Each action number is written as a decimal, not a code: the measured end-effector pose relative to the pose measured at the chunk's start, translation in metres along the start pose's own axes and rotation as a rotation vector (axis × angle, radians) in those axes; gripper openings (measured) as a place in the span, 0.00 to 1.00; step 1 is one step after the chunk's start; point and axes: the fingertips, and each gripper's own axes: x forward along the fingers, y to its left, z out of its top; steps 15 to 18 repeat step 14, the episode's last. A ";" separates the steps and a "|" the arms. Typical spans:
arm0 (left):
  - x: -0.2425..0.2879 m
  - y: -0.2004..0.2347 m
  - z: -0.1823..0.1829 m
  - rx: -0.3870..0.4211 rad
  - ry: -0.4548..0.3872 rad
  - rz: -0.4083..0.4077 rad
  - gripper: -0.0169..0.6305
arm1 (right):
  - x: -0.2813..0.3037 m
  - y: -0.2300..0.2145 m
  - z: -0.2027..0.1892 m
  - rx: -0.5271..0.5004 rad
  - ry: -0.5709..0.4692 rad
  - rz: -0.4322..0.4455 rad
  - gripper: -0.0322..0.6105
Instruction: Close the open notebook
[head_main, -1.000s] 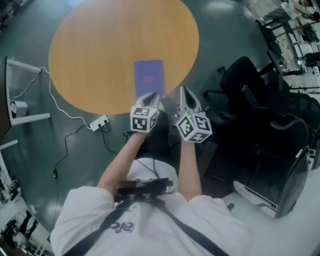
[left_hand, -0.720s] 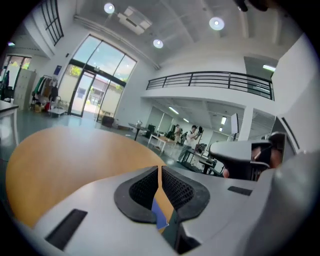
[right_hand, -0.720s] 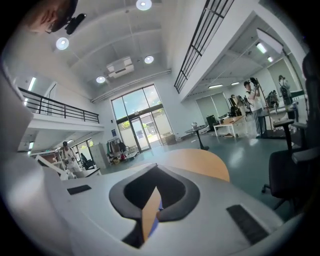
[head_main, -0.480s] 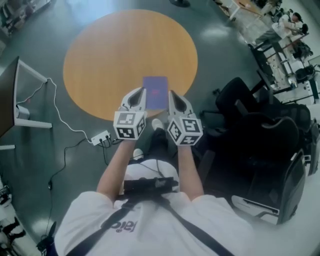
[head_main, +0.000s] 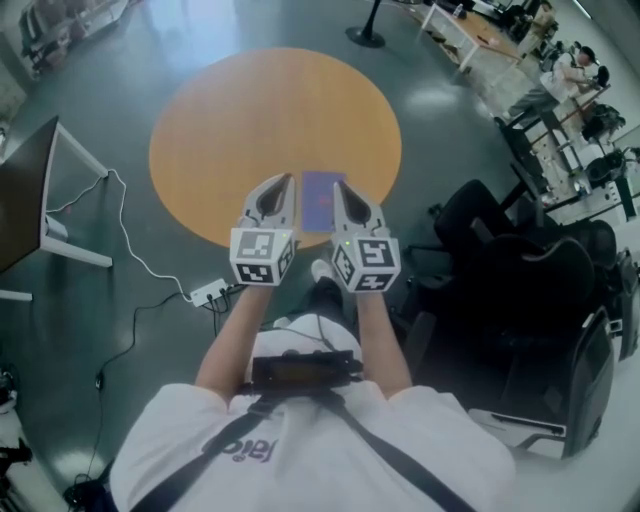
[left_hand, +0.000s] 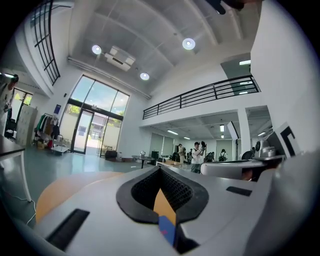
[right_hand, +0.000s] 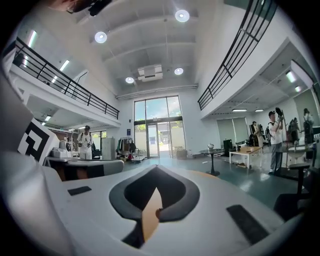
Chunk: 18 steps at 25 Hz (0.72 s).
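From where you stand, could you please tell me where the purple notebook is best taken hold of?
Probably by its near short edge, approached low and level from the person's side. The notebook lies closed and flat on the round table, with that edge nearest the table's rim, so it looks easiest to get under.

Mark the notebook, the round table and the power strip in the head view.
notebook (head_main: 321, 197), head view, middle of its purple cover.
round table (head_main: 262, 120), head view, bare orange top.
power strip (head_main: 208, 292), head view, its white body on the floor.
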 end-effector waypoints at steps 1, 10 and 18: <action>-0.001 0.001 0.003 0.003 -0.008 0.001 0.05 | 0.001 0.002 0.001 -0.004 -0.003 0.005 0.08; 0.003 -0.001 0.010 0.046 -0.009 0.000 0.05 | 0.014 0.007 0.013 -0.033 -0.030 0.024 0.08; 0.002 0.004 0.018 0.038 -0.019 -0.004 0.05 | 0.024 0.010 0.017 -0.040 -0.015 0.025 0.08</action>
